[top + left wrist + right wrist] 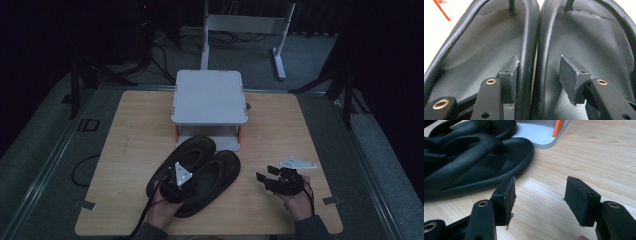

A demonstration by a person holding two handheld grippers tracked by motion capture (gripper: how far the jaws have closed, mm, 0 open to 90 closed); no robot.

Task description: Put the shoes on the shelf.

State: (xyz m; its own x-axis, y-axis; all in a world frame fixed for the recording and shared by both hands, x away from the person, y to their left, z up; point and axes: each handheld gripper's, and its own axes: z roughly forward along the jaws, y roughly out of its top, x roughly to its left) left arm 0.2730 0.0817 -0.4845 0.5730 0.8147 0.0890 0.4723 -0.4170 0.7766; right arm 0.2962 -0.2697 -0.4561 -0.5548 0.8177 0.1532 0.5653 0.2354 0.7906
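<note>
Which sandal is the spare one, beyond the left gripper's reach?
Neither is spare. On the wooden table, before the white stand, two black sandals lie side by side. The left gripper straddles both adjoining rims: left sandal, right sandal.

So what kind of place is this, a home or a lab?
Most likely a lab or recording studio, not a home: a wooden table stands in a dark room, loose cables trail over the floor behind it, and a white stand's legs rise beyond.
</note>
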